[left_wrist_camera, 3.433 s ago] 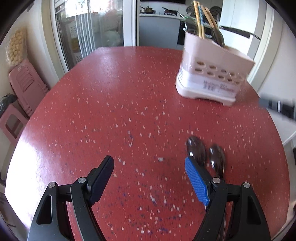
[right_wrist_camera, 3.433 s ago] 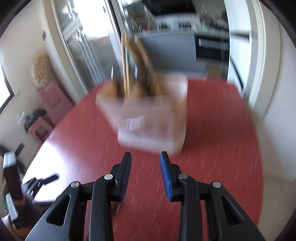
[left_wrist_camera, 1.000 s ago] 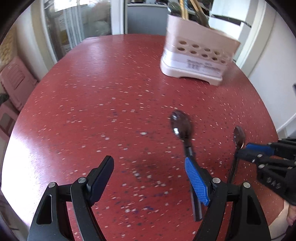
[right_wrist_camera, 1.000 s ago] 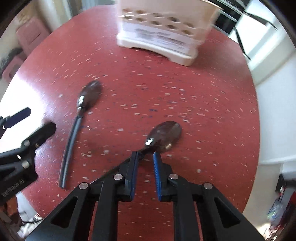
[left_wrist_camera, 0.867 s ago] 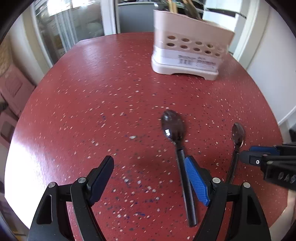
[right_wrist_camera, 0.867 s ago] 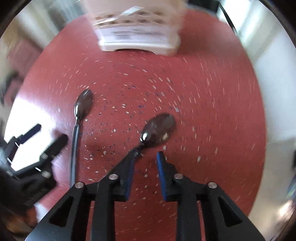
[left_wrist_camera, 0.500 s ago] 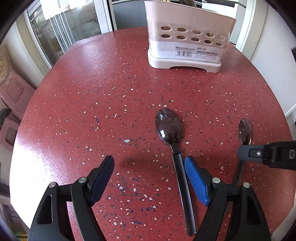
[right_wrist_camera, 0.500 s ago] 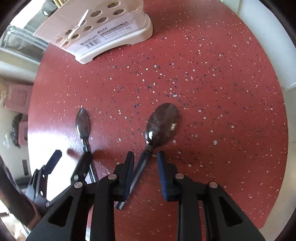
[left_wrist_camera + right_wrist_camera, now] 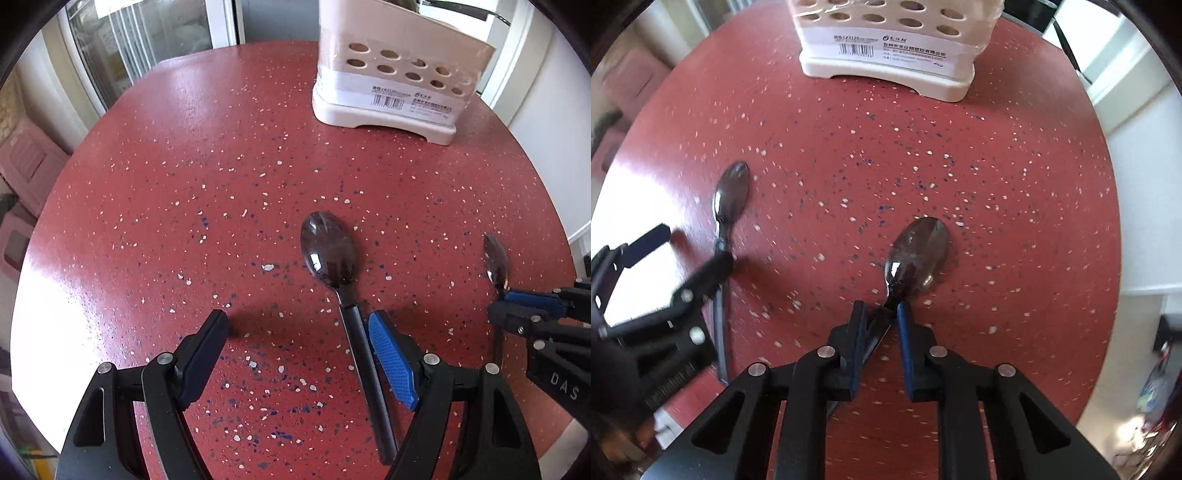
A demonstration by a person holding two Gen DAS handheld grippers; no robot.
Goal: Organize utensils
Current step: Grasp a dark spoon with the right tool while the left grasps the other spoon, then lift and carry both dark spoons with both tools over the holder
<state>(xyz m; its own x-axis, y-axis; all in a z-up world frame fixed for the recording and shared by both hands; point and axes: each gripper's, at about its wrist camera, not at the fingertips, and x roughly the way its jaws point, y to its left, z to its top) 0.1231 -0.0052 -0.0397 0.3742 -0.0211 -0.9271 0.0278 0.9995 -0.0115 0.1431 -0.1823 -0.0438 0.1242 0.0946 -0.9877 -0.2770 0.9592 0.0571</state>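
Observation:
Two dark spoons with black handles lie on the red speckled table (image 9: 221, 166). My left gripper (image 9: 299, 343) is open and low over the table; the left spoon (image 9: 328, 254) lies with its handle just inside the blue right finger (image 9: 391, 354). My right gripper (image 9: 881, 325) straddles the neck of the right spoon (image 9: 918, 251), its jaws narrow with a small gap on each side. In the left wrist view the right gripper (image 9: 517, 306) and right spoon (image 9: 496, 258) show at the right edge. The cream utensil holder (image 9: 391, 81) stands at the far side of the table.
The round table's edge (image 9: 1108, 206) runs close on the right, with white floor beyond. Pink stools (image 9: 26, 173) stand at the left past the table. Glass doors (image 9: 129, 44) are behind.
Both grippers have come lower and closer to their spoons. The right jaws have narrowed around the right spoon's neck. The left gripper has stayed wide open.

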